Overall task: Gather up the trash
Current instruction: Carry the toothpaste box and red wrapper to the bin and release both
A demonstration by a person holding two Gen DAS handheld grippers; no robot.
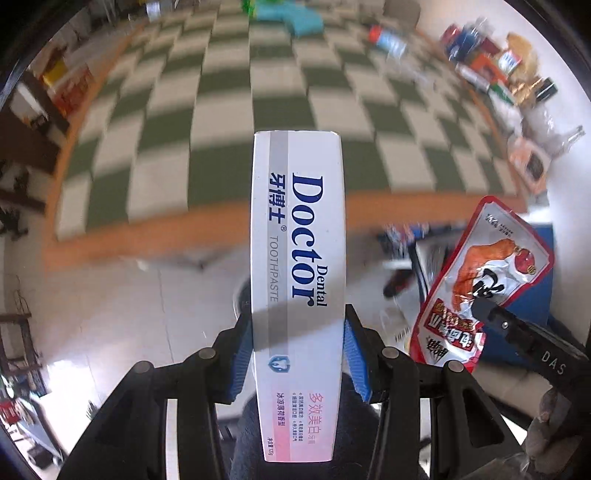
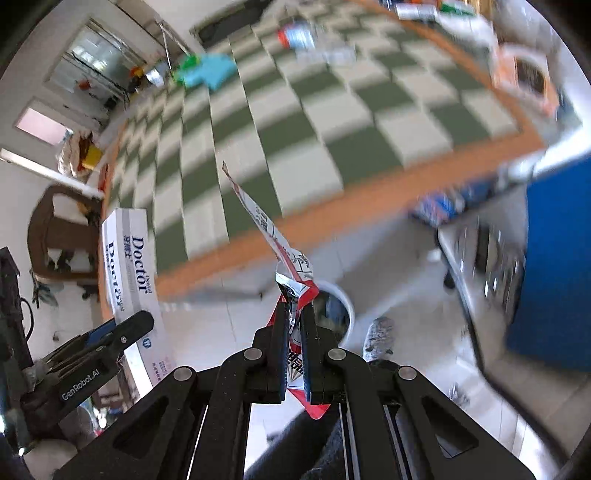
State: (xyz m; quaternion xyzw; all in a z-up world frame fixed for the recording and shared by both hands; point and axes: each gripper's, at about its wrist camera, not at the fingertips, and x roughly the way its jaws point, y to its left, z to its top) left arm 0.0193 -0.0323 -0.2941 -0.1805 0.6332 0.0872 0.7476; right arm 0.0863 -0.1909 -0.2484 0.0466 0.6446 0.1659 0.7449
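My left gripper (image 1: 297, 317) is shut on a white toothpaste box (image 1: 297, 258) marked "Doctor", held lengthwise above the floor. My right gripper (image 2: 294, 314) is shut on a red and white snack wrapper (image 2: 271, 232), seen edge-on. In the left wrist view the wrapper (image 1: 476, 277) hangs at the right in the right gripper's fingers (image 1: 491, 312). In the right wrist view the toothpaste box (image 2: 131, 258) is at the left in the left gripper's fingers (image 2: 125, 332). A white round bin (image 2: 338, 306) sits on the floor just beyond the right gripper.
A green and white checkered mat (image 1: 258, 110) with an orange border covers the floor ahead. Several packets and bottles (image 1: 498, 74) lie along its right edge. A bottle (image 1: 388, 38) and a teal cloth (image 1: 291, 18) lie at the far end. A blue box (image 2: 554, 258) stands at the right.
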